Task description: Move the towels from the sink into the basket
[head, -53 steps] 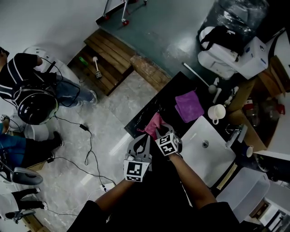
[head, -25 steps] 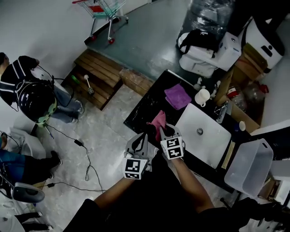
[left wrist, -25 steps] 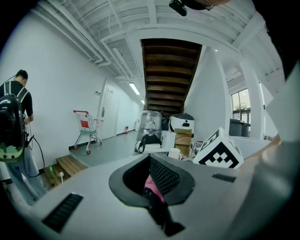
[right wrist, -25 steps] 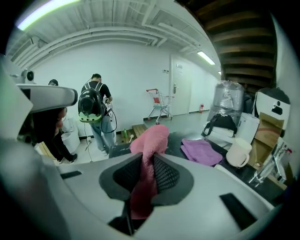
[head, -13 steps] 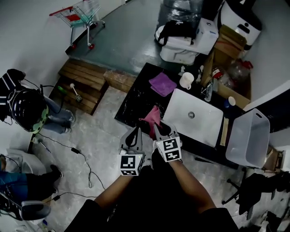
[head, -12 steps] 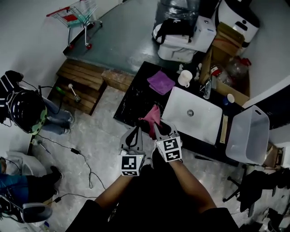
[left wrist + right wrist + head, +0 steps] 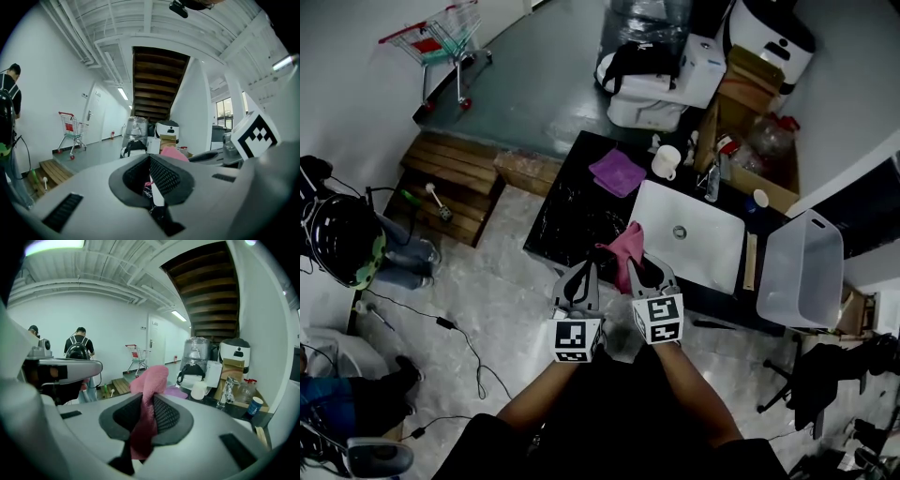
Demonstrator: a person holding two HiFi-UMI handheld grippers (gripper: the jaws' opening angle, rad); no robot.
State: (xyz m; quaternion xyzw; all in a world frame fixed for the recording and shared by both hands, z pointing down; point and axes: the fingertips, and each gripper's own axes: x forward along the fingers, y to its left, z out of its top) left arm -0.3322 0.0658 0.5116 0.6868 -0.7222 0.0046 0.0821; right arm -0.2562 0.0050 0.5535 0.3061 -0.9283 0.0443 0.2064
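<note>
A pink towel hangs from my right gripper, which is shut on it above the near left corner of the white sink. In the right gripper view the pink towel rises from between the pads of the right gripper. My left gripper is close beside it on the left, jaws together; the left gripper shows only a thin slit. A purple towel lies flat on the black counter beyond. The pale plastic basket stands to the right of the sink.
A white mug and a tap stand behind the sink. Boxes and a wrapped water bottle crowd the far end. Wooden steps, a shopping cart, floor cables and a person with a helmet are at the left.
The head view has swung right, so the basket has come into sight. The right gripper keeps the pink towel, which now hangs by the sink's corner instead of over the counter.
</note>
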